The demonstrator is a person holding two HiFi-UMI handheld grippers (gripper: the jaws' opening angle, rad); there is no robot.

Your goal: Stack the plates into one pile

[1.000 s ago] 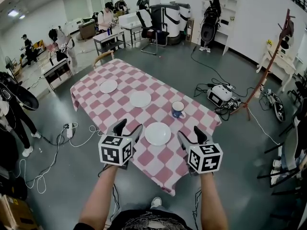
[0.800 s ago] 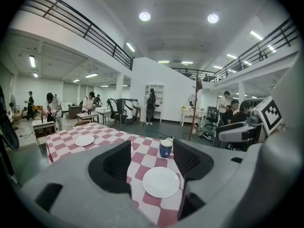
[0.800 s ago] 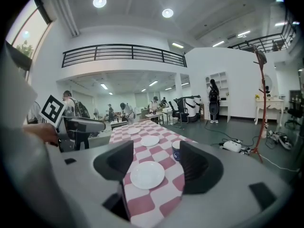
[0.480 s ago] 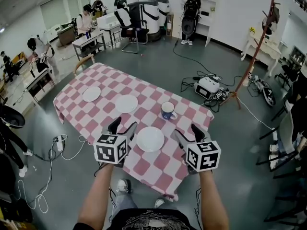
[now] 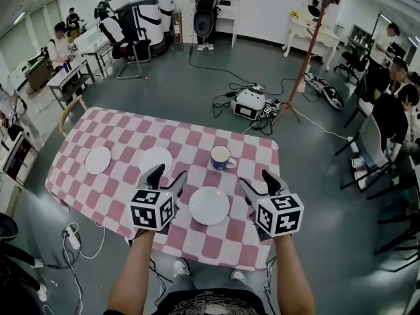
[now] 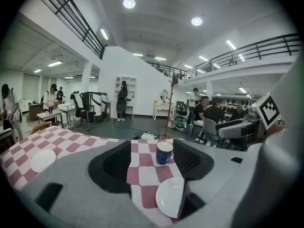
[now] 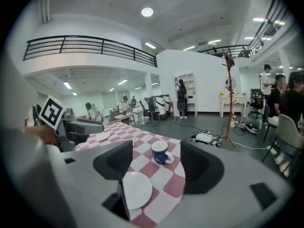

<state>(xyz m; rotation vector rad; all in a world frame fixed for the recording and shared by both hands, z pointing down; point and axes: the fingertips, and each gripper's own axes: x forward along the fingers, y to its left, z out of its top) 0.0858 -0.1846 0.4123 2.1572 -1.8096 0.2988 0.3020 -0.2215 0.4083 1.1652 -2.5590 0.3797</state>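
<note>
Three white plates lie apart on the red-and-white checked table [image 5: 252,245]: a near plate [image 5: 209,205], a middle plate [image 5: 155,159] and a far-left plate [image 5: 98,159]. My left gripper [image 5: 168,176] hovers open just left of the near plate, close to the middle plate. On the other side of the near plate, my right gripper [image 5: 257,181] is open too. Neither holds anything. In the left gripper view the near plate [image 6: 170,197] lies low right, partly behind the right jaw of that gripper [image 6: 152,158]. The right gripper view shows the same plate [image 7: 137,190] low left of its gripper [image 7: 156,163].
A blue mug [image 5: 221,157] stands behind the near plate, and also shows in the left gripper view [image 6: 164,152] and the right gripper view [image 7: 161,152]. Cables and a white device [image 5: 249,102] lie on the floor beyond the table. Seated people [image 5: 391,113] are at the right, a wooden chair [image 5: 71,108] at the left.
The whole view has swung round the table, which now lies squarer before me. Both grippers have come in over the near edge and flank the near plate; their jaws stay open and empty.
</note>
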